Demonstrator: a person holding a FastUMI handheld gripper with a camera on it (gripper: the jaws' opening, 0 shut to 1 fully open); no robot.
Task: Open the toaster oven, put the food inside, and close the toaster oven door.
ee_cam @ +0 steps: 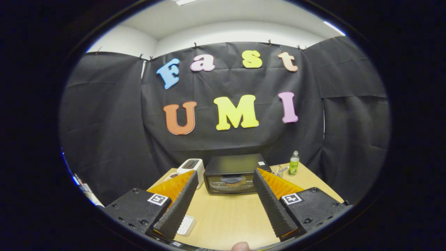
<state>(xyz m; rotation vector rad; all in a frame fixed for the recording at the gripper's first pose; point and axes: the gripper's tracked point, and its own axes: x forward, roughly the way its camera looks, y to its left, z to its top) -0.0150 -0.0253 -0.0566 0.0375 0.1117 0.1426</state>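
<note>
Jaws (225, 176): stood wide apart, empty, raised above the counter (226, 216) and pointed toward its far end.

Oven (234, 173): black, at the far middle of the counter, beyond the fingertips and seen in the gap between them. Door shut; glass front faced the jaws, with a handle across the top of the door. A small white sticker sat on the top panel at its right rear corner.

Toaster (191, 168): white, just left of the oven, partly behind the left finger (179, 205).

Bottle (294, 163): clear with a green label, upright, at the far right of the counter, apart from the oven.

Glass item (278, 170): small, clear, between oven and bottle; its kind could not be told.

White flat item (186, 225): lay on the near counter, just beside the left finger, partly hidden by it.

Food: could not be made out.
</note>
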